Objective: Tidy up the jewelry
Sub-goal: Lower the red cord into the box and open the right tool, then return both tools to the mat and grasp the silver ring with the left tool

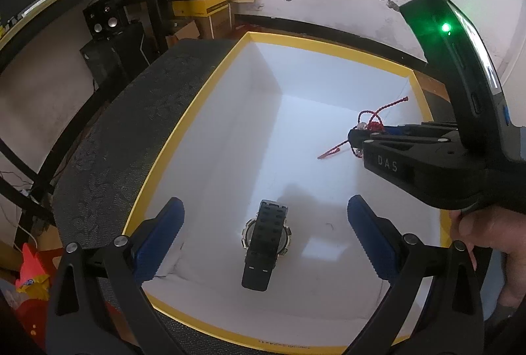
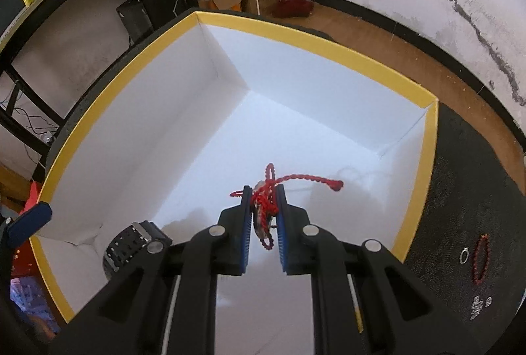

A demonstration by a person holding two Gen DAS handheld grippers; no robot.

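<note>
Your right gripper's fingers (image 2: pixel 246 223) are pinched on the red cord bracelet (image 2: pixel 268 197), held above the floor of the yellow-rimmed box (image 2: pixel 328 54); your left gripper (image 1: pixel 264 236) stands spread wide and empty over the black watch (image 1: pixel 265 241), which lies on the box floor near the corner. The box sits on a dark textured mat (image 2: pixel 466 184), where a red bead bracelet (image 2: pixel 480 259), a small silver ring (image 2: pixel 464 255) and some small silver pieces (image 2: pixel 478 305) wait outside the wall.

The cord bracelet looks light and limp: its loops and tasselled tail droop free of the pads, so it may cling when you let go. You hold it at the knotted middle, a sensible spot. The watch seems heavier and stiffer.

Your right gripper reaches in level from the right side; your left tilts downward over the near wall.
</note>
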